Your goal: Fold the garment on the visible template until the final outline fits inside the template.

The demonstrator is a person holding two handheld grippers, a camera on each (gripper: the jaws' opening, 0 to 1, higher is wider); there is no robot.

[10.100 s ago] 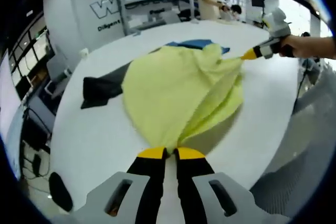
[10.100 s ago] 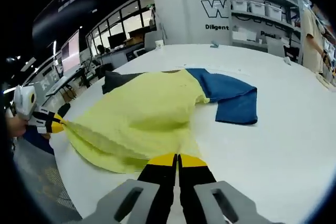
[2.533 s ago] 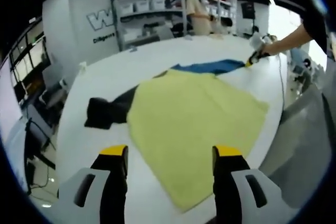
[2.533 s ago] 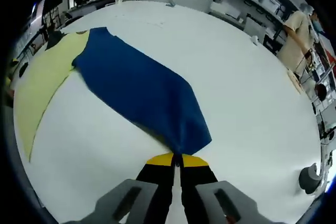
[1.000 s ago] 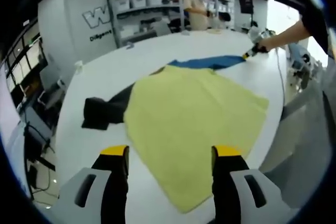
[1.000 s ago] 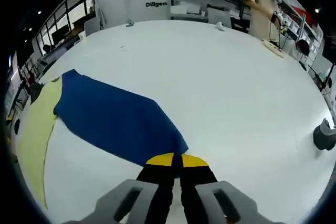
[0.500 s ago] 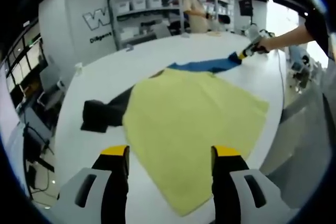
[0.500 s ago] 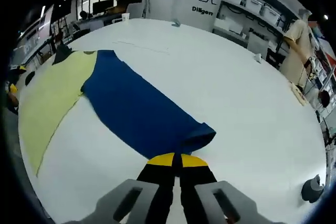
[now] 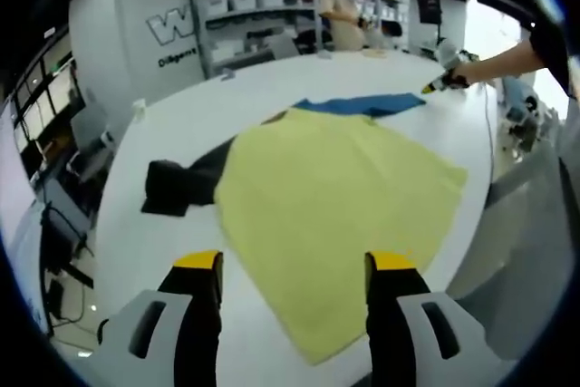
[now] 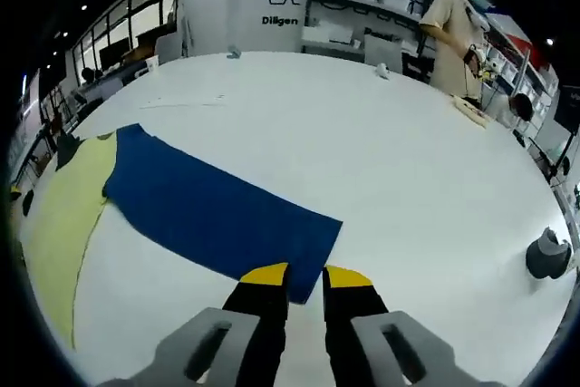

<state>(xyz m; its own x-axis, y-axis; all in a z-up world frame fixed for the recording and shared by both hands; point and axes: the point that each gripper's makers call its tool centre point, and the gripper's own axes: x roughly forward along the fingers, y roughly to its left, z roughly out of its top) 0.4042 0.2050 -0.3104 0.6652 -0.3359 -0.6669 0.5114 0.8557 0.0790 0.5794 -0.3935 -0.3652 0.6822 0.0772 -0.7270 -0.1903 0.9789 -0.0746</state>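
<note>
Left gripper view: the left gripper [image 9: 292, 265] rises from 6 o'clock with its yellow-tipped jaws spread wide and nothing between them. Ahead of it a yellow garment [image 9: 335, 215] lies spread flat on the white table [image 9: 181, 124], its near corner reaching toward the gap between the jaws. A blue garment [image 9: 362, 104] extends from under the yellow one's far edge toward 1 o'clock, where the right gripper [image 9: 433, 85], held in a person's hand [image 9: 471, 70], sits at its far end. A dark garment [image 9: 177, 186] lies at 9 o'clock, touching or partly under the yellow one; which of the two cannot be told.

Right gripper view: the right gripper [image 10: 306, 275] stands at 6 o'clock with its jaws slightly parted, holding nothing; the near edge of the blue garment lies just ahead of its tips. The blue cloth runs flat toward 9 o'clock, where it meets the yellow garment. A grey object [image 10: 550, 254] rests on the table at 3 o'clock; a person [image 10: 453, 29] stands beyond the far edge at 1 o'clock.

No template outline can be made out in either view.

Risks, as judged: the yellow garment's right side lies near the table edge, so a careless pull could drag it over the rim. Because the garments overlap, lifting one may shift or crumple the others. With the template unseen, a fold could land outside it.
</note>
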